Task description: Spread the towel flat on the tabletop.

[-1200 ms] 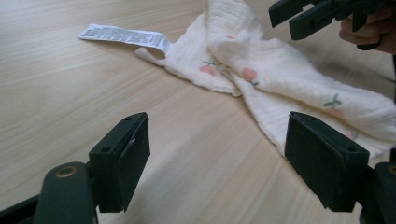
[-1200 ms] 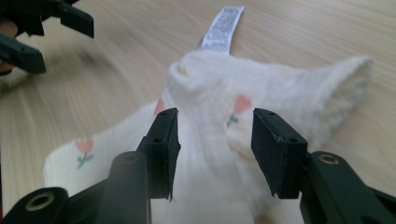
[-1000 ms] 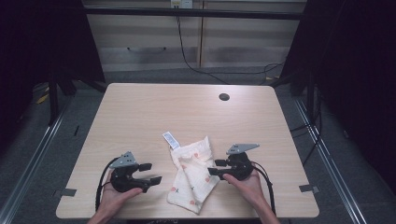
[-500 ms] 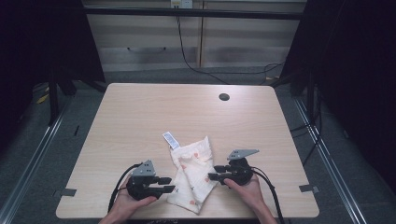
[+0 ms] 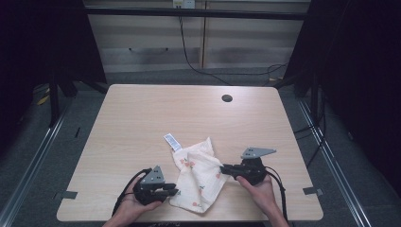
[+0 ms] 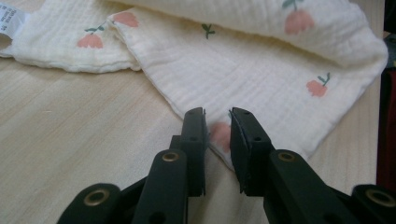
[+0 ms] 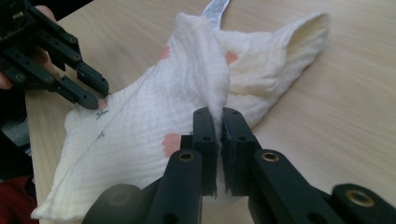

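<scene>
A cream muslin cloth (image 5: pixel 198 179) with small pink flowers lies crumpled at the table's front middle, its white label (image 5: pixel 172 142) pointing to the far left. My left gripper (image 5: pixel 176 191) sits at the cloth's near left edge. In the left gripper view its jaws (image 6: pixel 218 119) have just been closing and stand a narrow gap apart, with the cloth's hem (image 6: pixel 219 135) between them, not pinched. My right gripper (image 5: pixel 222 168) is at the cloth's right edge. Its jaws (image 7: pixel 219 114) have just been closing and are shut on a raised fold of the cloth (image 7: pixel 205 79).
The wooden table (image 5: pixel 165 113) has a dark cable hole (image 5: pixel 227 98) at the back right. Dark frame posts and cables stand around the table's sides. The other hand's gripper (image 7: pixel 91 98) appears at the upper left of the right gripper view.
The left hand slid right to the cloth's left edge and its jaws narrowed. The right jaws closed on the cloth's right edge, pulling up a fold.
</scene>
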The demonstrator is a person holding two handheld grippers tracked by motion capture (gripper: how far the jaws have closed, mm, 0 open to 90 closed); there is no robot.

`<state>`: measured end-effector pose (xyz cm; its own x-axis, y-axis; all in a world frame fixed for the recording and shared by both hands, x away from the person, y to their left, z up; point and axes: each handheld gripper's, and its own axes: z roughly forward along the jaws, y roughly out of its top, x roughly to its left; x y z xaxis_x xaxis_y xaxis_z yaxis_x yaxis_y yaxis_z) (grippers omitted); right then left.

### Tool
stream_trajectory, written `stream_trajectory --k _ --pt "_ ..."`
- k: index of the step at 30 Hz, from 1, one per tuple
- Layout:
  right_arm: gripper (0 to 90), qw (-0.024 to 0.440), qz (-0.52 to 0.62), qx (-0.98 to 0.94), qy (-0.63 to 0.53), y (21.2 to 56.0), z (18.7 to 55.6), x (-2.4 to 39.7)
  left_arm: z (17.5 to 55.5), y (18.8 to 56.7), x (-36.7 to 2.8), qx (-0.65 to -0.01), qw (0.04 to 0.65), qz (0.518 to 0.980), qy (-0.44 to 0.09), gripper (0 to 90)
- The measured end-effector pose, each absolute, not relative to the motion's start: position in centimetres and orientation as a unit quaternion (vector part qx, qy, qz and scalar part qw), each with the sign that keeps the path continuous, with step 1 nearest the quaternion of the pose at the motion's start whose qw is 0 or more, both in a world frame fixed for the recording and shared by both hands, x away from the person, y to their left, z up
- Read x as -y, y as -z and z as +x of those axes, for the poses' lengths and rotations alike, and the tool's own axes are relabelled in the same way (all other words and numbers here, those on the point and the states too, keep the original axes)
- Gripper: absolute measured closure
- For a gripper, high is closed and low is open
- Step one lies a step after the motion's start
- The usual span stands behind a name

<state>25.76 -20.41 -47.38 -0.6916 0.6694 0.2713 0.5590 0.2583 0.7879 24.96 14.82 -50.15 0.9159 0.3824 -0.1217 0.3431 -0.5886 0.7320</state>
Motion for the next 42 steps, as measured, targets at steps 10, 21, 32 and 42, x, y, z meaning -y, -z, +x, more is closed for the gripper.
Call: stream_trajectory --k 10,21,32,42 --pt "86.0 0.086 0.428 -0.771 -0.464 47.3 23.2 25.1 25.0 50.2 -14.8 -0.205 0.406 0.890 -0.028 75.6" --pt "87.2 0.075 0.418 -0.774 -0.470 47.2 24.0 23.7 24.7 49.3 -15.4 -0.201 0.441 0.875 0.000 64.0" --pt "87.2 0.071 0.419 -0.773 -0.471 47.3 24.8 23.1 23.5 50.1 -13.9 -0.134 0.415 0.899 0.029 54.7" --pt "87.0 0.071 0.419 -0.772 -0.472 47.2 24.7 23.2 22.8 50.2 -13.9 -0.112 0.414 0.903 -0.009 59.2"
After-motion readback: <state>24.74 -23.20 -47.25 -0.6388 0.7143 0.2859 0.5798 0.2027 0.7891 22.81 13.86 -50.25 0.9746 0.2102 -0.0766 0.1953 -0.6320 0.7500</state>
